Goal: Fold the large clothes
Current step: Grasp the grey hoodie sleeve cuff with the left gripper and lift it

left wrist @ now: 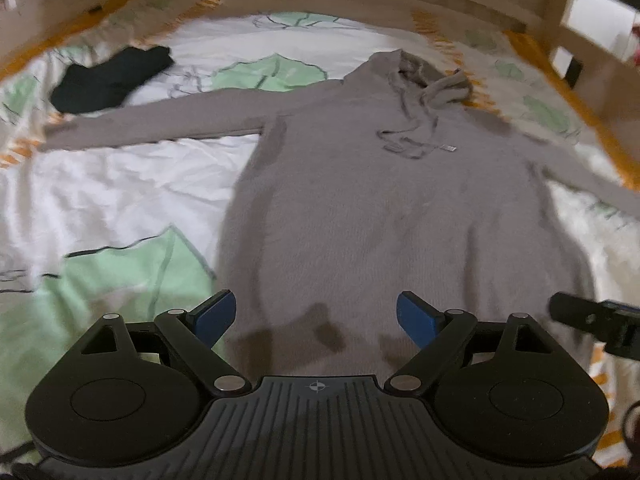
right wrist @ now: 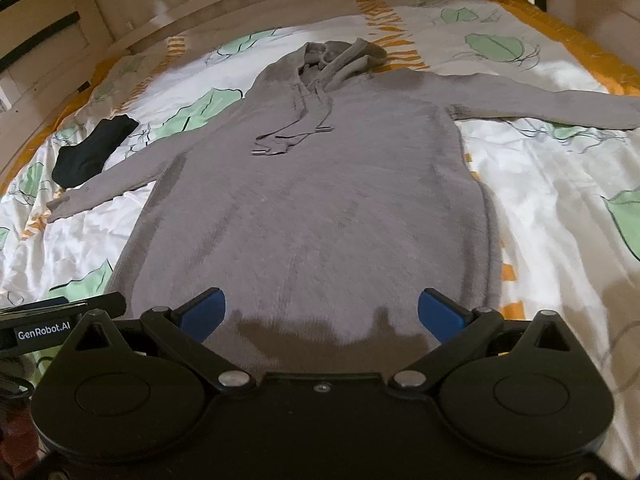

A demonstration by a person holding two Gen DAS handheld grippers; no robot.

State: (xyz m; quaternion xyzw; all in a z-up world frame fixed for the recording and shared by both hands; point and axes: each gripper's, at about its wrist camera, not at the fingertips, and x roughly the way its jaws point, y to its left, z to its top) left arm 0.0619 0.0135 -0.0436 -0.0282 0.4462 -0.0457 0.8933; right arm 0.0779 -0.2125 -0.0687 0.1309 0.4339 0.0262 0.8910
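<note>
Left wrist view shows the grey hoodie (left wrist: 380, 208) spread flat, sleeves out, just ahead of the left gripper (left wrist: 316, 316), whose jaws stand apart and empty. Ahead of the right gripper (right wrist: 322, 312), equally spread and empty, no fold appears made, so all folding remains.

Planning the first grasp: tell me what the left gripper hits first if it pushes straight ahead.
Probably the lower body of the grey hoodie, spread flat on the bed; the open left gripper has nothing between it and the fabric.
</note>
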